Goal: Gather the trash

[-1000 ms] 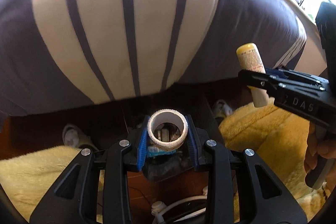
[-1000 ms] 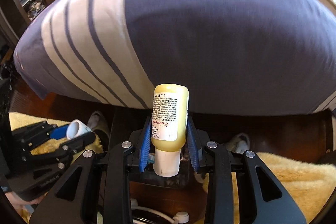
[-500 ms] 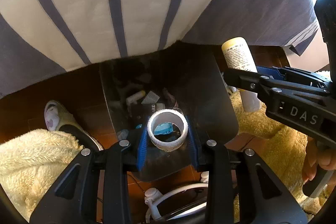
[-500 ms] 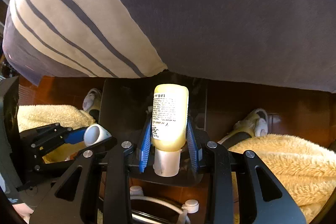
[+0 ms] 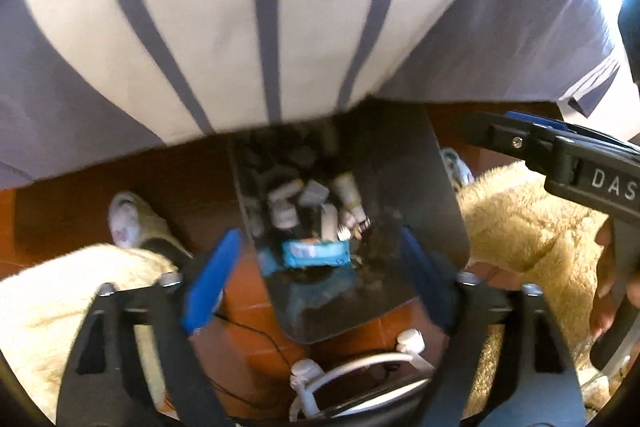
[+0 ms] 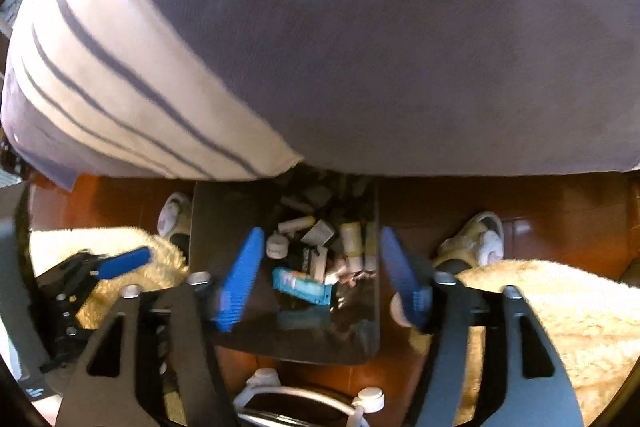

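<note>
A bed (image 5: pixel 256 27) fills the upper half of both views, its cover smooth cloth in cream and grey-blue with narrow darker stripes, hanging over a glossy red-brown floor (image 5: pixel 72 203). On the floor lie shaggy pale-yellow rugs (image 6: pixel 560 315), with two light slippers (image 6: pixel 486 235) at their edges. Between the rugs, partly under the bed's edge, stands a dark, smooth-walled trash bin (image 5: pixel 440 211), roughly rectangular with rounded corners. Inside it lies a jumble of trash (image 6: pixel 316 239): small white and yellowish bottles, a grey box and a flat blue packet (image 5: pixel 314 253); blur hides finer detail. A white cable with round plugs (image 5: pixel 360 359) lies on the floor just beside the bin.

Both tools point steeply down over the bin. The left tool (image 5: pixel 316 275) is black with ribbed blue pads; its jaws are opening, spread wide with nothing between them. The right tool (image 6: pixel 320 279) is likewise opening and grips nothing. A hand (image 5: pixel 612 283) grips the right tool's handle.
</note>
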The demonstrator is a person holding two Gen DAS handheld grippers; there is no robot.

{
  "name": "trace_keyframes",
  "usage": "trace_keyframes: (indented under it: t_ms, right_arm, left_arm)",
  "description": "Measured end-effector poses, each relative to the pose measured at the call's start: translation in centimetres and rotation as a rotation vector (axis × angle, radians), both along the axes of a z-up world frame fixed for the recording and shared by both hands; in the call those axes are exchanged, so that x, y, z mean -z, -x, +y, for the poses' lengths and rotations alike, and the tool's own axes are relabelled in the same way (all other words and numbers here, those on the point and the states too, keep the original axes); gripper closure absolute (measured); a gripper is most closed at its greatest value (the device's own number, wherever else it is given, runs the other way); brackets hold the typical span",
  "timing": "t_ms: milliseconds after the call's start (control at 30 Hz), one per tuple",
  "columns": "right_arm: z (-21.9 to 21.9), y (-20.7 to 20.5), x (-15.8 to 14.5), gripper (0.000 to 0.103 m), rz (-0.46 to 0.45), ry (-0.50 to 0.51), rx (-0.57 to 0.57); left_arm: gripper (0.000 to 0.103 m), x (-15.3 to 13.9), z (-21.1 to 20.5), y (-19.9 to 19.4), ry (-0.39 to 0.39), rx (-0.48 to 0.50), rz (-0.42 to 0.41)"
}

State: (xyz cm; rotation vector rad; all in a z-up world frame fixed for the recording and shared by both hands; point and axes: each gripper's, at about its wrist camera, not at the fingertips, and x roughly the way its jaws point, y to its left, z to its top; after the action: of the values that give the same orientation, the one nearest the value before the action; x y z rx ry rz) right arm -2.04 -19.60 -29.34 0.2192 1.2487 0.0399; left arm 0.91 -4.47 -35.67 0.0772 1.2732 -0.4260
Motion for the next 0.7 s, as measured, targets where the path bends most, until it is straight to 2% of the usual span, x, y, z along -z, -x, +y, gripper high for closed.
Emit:
trace_keyframes:
  t_ms: [100,200,300,433,600,700]
  right_arm:
    - [-0.9,0.5,-2.0,0.02,-0.06,0.035,0.027]
    - [-1.7,1.1,-4.3,0.015,-0.121,0.053,0.049]
    - [-2.2,1.7,-7.3,0.008,-0.188,0.072,0.06]
    - [-2.4,2.1,-10.7,0.004,-0.267,0.11,0.052]
    - [-3.0,2.4,-15.2,0.003,-0.357,0.12,0.054]
    - [-3.1,3.3,-18.5,0.003,-0.445,0.147,0.071]
  left_arm:
    - [0.008,-3.0,0.4,0.4,-0.015,-0.011,-0.085]
    - [0.008,-5.6,0.7,0.6,-0.013,-0.024,-0.145]
    - [0.008,-8.1,1.8,0.7,0.027,-0.048,-0.199]
    - [0.008,-12.6,2.3,1.2,0.043,-0.054,-0.298]
    - [0.008,-18.1,2.8,1.9,0.053,-0.067,-0.432]
    - [0.008,-21.3,3.3,2.4,0.05,-0.085,-0.519]
